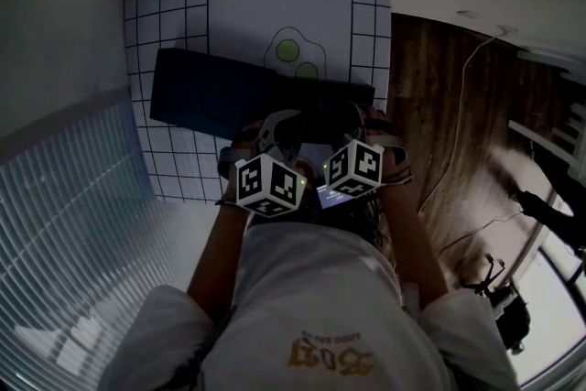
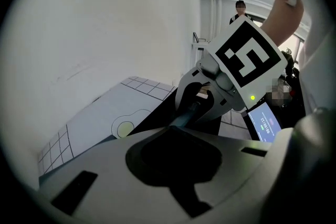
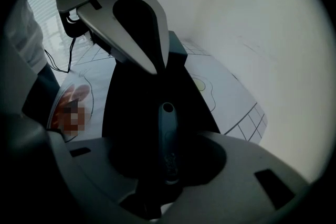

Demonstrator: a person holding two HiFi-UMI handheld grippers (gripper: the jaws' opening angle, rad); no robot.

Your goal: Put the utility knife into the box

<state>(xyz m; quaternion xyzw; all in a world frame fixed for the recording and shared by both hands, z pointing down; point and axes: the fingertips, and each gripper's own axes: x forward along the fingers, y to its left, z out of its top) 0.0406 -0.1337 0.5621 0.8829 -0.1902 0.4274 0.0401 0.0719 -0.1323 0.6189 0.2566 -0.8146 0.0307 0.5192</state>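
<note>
the right gripper has its jaws closed on the utility knife. the knife is blue-grey. it sits right in the middle between the two jaws, and they are only partly closed because the knife fills the gap. its far end has a small hole in it and sticks out past the jaw tips.

the box is black. it lies out past the right jaws, under the end of the knife. the knife is not in the box. it is up in the jaws, over it.

the left gripper is very near. its tip points down at the box, just past the end of the knife. i cannot tell if it touches the knife. its jaws look like one dark lump in its own view, so i cannot tell if they are wide or narrow.

the box rests on a white mat with squares on it. the mat lies past the jaws of both grippers.
</note>
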